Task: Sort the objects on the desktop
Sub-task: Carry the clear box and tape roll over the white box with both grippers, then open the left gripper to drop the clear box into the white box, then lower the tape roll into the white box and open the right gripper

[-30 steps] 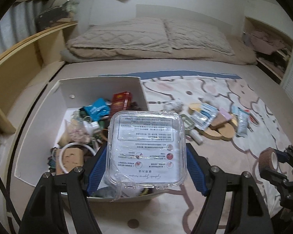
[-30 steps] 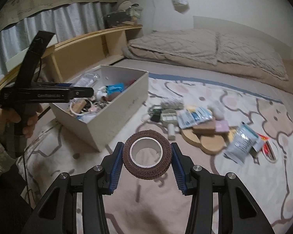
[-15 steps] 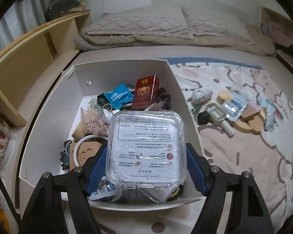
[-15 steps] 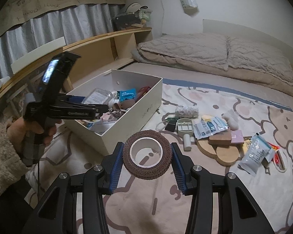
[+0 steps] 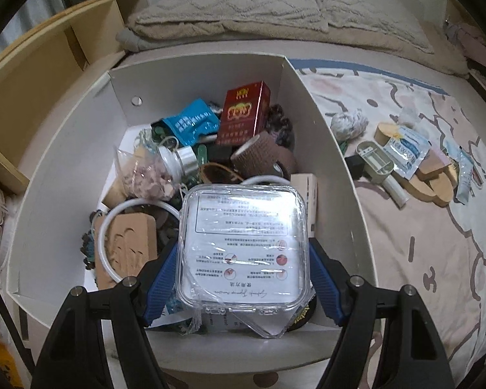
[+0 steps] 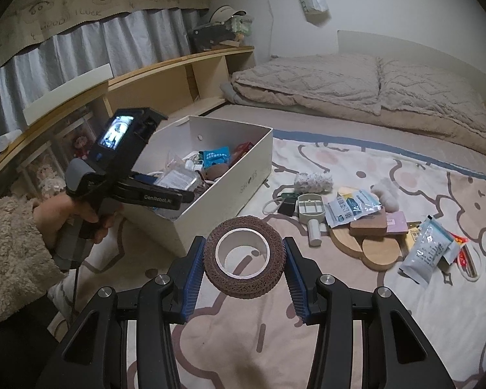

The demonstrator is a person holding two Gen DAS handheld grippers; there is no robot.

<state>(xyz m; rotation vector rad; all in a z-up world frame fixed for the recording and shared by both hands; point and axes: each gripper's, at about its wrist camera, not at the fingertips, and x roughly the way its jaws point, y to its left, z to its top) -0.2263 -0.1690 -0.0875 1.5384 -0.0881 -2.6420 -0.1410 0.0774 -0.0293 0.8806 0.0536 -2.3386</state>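
The work surface is a bed covered by a pale blanket point(image 6: 356, 291) printed with cartoon outlines; two quilted beige pillows point(image 6: 356, 84) lie at its far end against a white wall. A wooden shelf unit point(image 6: 178, 77) runs along the left side beneath grey curtains point(image 6: 81, 52). A white cardboard box point(image 5: 333, 175) stands on the blanket, filled with mixed items including a red carton point(image 5: 243, 110) and a blue sachet point(image 5: 191, 124). The left gripper point(image 5: 243, 275) is clamped on a clear plastic case point(image 5: 243, 253), held above the near end of the box. The right gripper point(image 6: 243, 259) is clamped on a brown tape roll point(image 6: 243, 257), held above the blanket near the box. Unsorted packets and wooden pieces point(image 6: 372, 246) lie on the blanket to the right of the box.
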